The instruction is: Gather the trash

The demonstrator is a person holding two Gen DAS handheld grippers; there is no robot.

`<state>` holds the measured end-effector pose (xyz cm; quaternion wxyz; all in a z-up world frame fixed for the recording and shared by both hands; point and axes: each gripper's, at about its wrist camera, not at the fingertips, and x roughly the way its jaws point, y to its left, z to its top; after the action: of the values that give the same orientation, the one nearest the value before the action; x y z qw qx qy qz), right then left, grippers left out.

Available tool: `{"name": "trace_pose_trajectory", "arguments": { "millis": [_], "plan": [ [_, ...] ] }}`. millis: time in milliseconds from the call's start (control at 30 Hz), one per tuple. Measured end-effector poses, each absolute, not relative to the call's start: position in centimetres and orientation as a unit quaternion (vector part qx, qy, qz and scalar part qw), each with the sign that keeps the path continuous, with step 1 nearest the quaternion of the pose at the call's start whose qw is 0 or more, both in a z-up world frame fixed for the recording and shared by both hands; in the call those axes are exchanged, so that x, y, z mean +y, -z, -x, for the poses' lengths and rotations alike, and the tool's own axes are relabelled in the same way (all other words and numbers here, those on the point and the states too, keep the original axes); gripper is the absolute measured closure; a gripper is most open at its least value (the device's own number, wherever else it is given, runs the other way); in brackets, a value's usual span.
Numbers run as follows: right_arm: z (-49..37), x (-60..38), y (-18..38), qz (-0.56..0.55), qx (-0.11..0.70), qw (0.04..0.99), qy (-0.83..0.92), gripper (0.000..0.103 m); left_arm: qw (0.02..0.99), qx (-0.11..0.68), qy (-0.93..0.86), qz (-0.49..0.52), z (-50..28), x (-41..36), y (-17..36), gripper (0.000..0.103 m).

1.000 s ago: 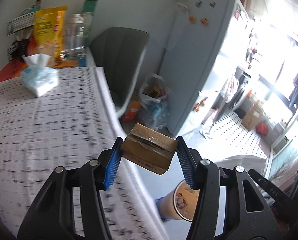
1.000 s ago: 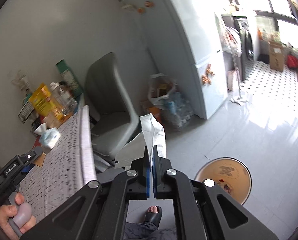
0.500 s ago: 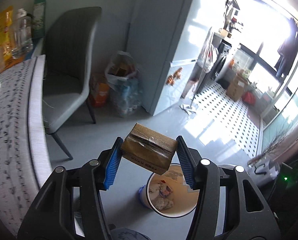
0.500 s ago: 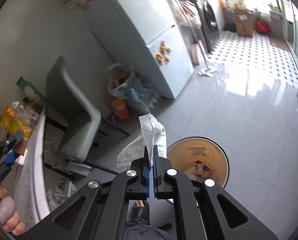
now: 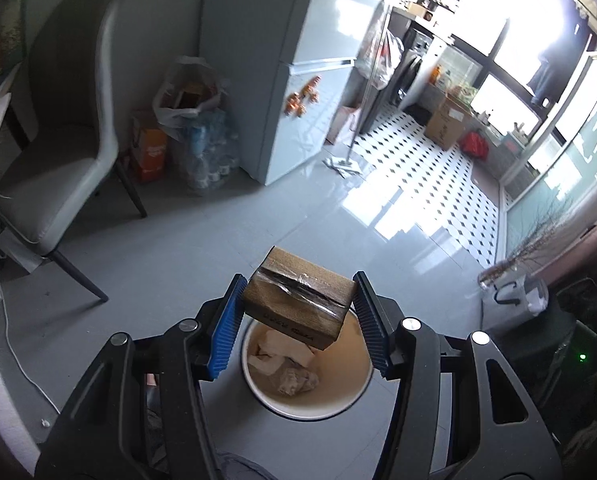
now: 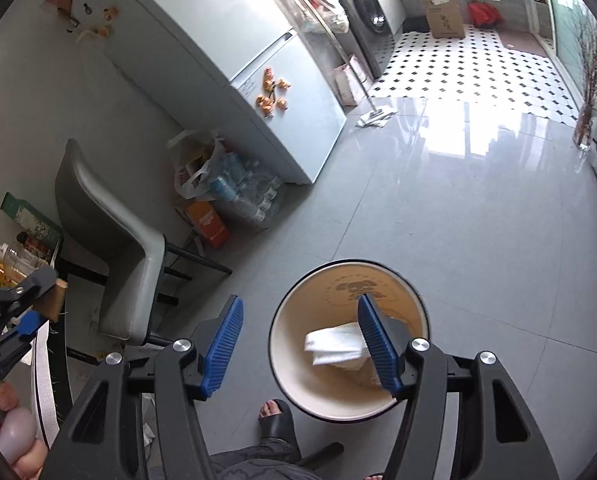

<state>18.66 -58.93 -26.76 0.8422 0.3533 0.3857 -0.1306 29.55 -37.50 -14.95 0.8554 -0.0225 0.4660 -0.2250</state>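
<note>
Left wrist view — the left gripper (image 5: 296, 312) is clamping a taped cardboard box (image 5: 298, 304) over the bin (image 5: 306, 376), its dark print unreadable. Right wrist view — the right gripper (image 6: 300, 344) is opening, jaws empty, white paper (image 6: 334, 346) lying in the bin (image 6: 348, 340).

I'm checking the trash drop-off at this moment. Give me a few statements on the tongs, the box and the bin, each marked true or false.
1. The left tongs clamp a cardboard box. True.
2. The right tongs pinch a tissue. False: they are opening with nothing between them, and the white tissue is in the bin.
3. The bin is empty. False: it holds trash.
4. The box is above the bin. True.
</note>
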Motion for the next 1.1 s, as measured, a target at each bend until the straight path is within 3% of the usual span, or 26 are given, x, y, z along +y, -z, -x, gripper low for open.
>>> {"name": "trace_pose_trajectory", "arguments": {
  "millis": [200,233,300,400,533,667,767,933,1100],
  "plan": [
    [-14.8,-61.6,25.6,-0.368,0.365,0.839,0.166,0.043,0.831,0.488,0.267,0.021,-29.2,-41.5,15.9,0.045],
    [-14.3,-61.9,25.4,-0.369,0.362,0.839,0.168,0.043,0.825,0.493,0.276,0.023,-29.1,-41.9,15.9,0.039],
    [-13.3,-62.4,24.8,-0.366,0.358,0.841,0.176,0.043,0.827,0.487,0.280,0.022,-28.6,-41.9,15.2,0.019],
    [-11.8,-63.2,24.5,-0.368,0.353,0.839,0.189,0.043,0.838,0.472,0.272,0.023,-28.2,-40.8,13.7,0.006],
    [-11.3,-63.0,24.0,-0.366,0.352,0.839,0.195,0.040,0.843,0.469,0.261,0.031,-27.8,-38.2,12.1,0.006],
    [-11.7,-61.4,22.6,-0.363,0.342,0.848,0.180,0.021,0.861,0.447,0.240,0.045,-26.7,-34.0,10.1,0.006],
    [-11.9,-59.7,20.9,-0.346,0.333,0.860,0.171,0.015,0.868,0.439,0.225,0.060,-26.1,-31.0,9.1,0.006],
    [-12.7,-56.4,18.2,-0.320,0.329,0.876,0.146,0.007,0.880,0.419,0.209,0.081,-24.9,-26.1,7.1,0.006],
    [-13.0,-53.5,16.0,-0.310,0.335,0.882,0.120,0.008,0.892,0.396,0.190,0.103,-23.1,-21.1,5.3,0.006]
  ]
}}
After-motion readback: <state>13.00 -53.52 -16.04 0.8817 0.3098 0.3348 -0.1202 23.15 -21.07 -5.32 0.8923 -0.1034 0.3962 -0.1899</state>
